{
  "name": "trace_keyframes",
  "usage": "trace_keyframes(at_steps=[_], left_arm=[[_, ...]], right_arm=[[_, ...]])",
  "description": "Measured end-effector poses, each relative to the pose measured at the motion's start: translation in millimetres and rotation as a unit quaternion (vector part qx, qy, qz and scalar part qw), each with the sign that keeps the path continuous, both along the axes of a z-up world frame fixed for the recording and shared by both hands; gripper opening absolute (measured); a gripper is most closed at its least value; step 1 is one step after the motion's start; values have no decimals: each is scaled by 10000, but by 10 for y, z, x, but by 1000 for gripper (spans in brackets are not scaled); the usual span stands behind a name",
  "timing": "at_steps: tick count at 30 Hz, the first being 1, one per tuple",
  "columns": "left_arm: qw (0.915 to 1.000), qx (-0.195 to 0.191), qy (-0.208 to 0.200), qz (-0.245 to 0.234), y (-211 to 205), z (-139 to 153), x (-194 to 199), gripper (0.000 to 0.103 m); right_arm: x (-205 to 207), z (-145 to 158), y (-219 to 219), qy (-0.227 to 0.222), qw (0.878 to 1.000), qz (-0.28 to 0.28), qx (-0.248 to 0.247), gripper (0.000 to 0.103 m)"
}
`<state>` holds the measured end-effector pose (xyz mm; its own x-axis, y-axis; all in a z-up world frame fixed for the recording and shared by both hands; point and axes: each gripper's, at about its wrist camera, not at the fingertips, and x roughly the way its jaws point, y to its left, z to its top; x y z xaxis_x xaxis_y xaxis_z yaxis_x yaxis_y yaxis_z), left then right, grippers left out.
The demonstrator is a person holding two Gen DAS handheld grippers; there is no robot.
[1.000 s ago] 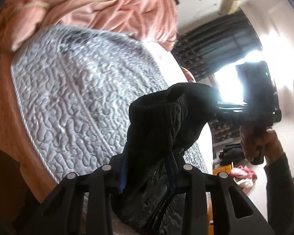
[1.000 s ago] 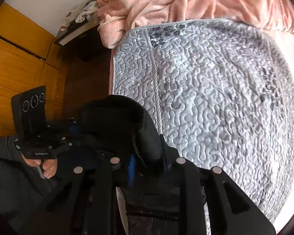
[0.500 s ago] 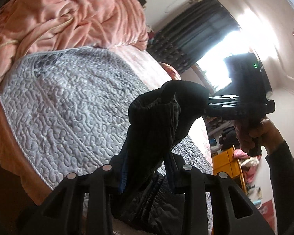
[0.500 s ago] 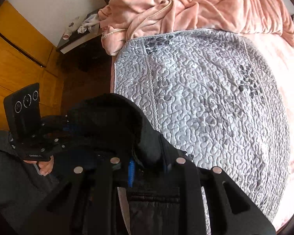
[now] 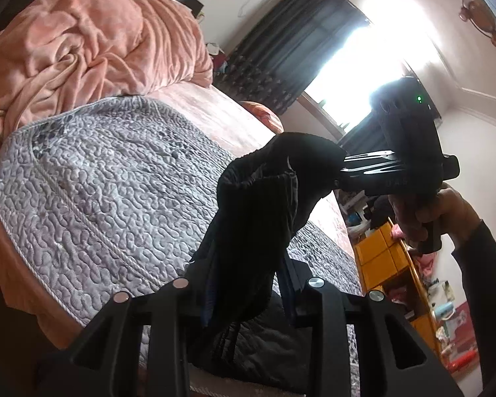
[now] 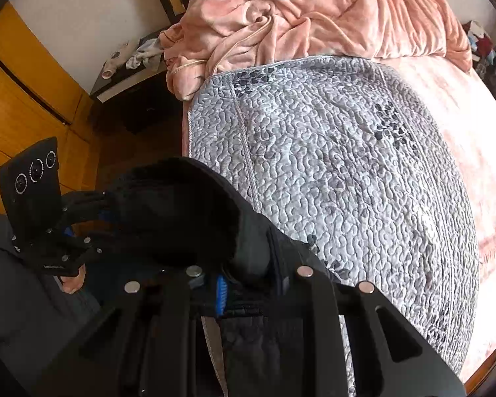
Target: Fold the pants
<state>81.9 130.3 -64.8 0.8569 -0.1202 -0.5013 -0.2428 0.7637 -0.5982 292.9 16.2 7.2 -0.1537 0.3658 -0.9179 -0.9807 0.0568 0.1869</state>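
Both grippers higher over bed than a second ago; more quilt (image 6: 347,165) in view. Left gripper (image 5: 248,284) jaws pinch black pants (image 5: 264,205); right gripper (image 6: 248,284) jaws pinch same pants, toward 3 o'clock in left view. Pants hang above quilt's near edge, bunched; spreading flat likely next.

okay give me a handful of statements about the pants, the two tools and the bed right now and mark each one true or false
1. Both tools grip the black pants. True: the left tool and the right tool are each closed on the fabric.
2. The pants lie flat and folded on the grey quilt. False: they hang bunched between the tools, above the quilt.
3. A pink blanket is heaped at the far end of the bed. True.
4. The curtains are drawn fully across the window. False: bright light comes through a gap beside them.
5. The pants are light blue. False: they are black.
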Motion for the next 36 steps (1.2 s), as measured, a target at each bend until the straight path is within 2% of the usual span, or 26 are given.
trace_keyframes(at_steps=[20, 36], left_arm=[[9960, 664, -47, -595, -744, 281, 52, 32], [9863, 1220, -32, -1108, -1287, 371, 127, 32]], right_arm=[[-118, 166, -884, -484, 9977, -364, 295, 20], [-157, 127, -1405, -803, 9937, -683, 386, 20]])
